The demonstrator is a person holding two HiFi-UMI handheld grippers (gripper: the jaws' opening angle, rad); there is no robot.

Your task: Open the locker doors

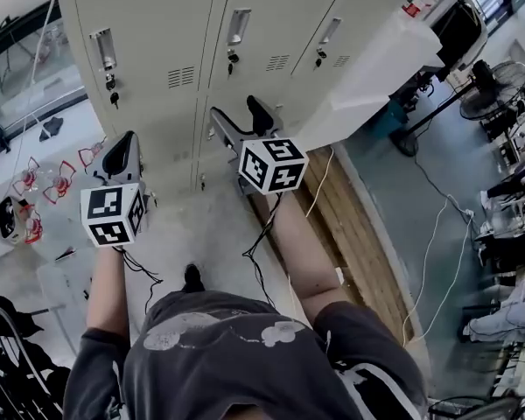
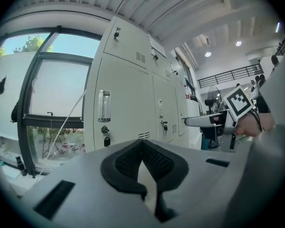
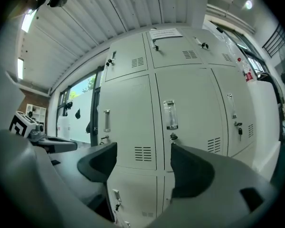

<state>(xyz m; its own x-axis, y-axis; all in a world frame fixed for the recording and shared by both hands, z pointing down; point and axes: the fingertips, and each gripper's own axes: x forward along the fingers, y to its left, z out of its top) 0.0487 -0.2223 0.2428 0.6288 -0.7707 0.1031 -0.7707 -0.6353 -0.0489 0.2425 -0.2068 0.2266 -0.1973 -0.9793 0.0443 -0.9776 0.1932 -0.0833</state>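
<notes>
The locker doors point(image 1: 271, 24) are filling the twelve o'clock part of the head view, every door seen there lying shut in its frame, with a key point(image 1: 115, 100) hanging in the lock of the door at eleven o'clock. The right tool point(image 1: 242, 116) is pointing at the bank from just short of it, not touching. In the right gripper view its jaws are standing released, well apart and with nothing between them point(image 3: 143, 163), and a clear handle point(image 3: 169, 114) is showing on the door above the gap at one o'clock. The left tool point(image 1: 121, 154) is hovering at nine o'clock of the right one, also clear of the doors. Its pads are pressing together, clenched on nothing point(image 2: 143, 148). A window point(image 2: 47, 94) is lying at nine o'clock of the lockers in the left gripper view. A fan point(image 1: 494, 86) is standing at two o'clock on the floor point(image 1: 210, 234).
</notes>
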